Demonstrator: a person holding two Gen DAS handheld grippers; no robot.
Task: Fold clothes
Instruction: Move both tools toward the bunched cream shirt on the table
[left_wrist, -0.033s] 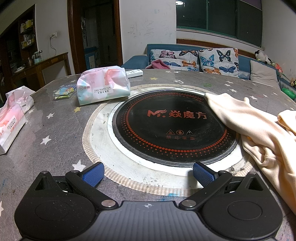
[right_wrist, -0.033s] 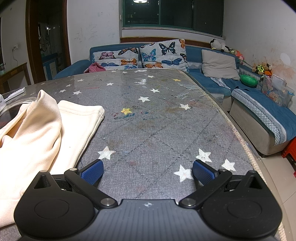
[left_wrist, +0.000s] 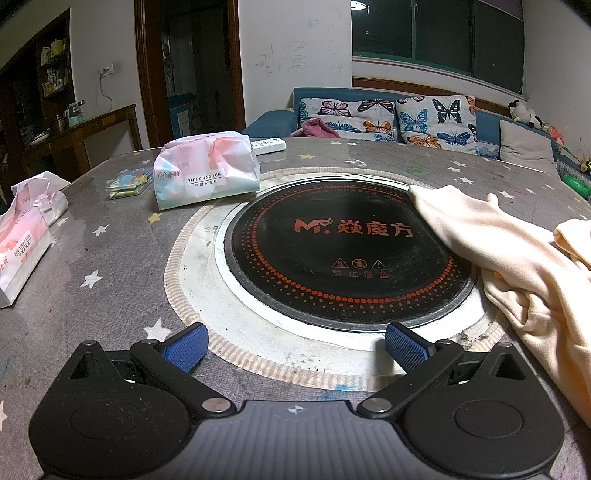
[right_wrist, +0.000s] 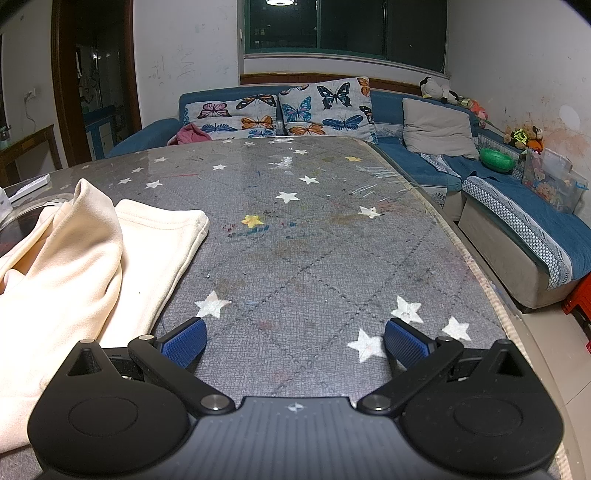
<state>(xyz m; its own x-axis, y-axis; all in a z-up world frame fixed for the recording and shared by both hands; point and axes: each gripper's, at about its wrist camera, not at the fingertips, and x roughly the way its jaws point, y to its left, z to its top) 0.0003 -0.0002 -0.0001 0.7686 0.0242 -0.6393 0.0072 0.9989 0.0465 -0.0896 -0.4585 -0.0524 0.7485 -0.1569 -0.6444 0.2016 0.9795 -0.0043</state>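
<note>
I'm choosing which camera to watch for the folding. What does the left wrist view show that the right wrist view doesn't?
Only the left wrist view shows the round black cooktop clearly, plus two tissue packs.

Only the right wrist view shows the garment's flat far corner and the sofa along the table's right side.

Both show the cream garment, the star-patterned table, the butterfly cushions, and an open, empty hand-held gripper: left, right.
</note>
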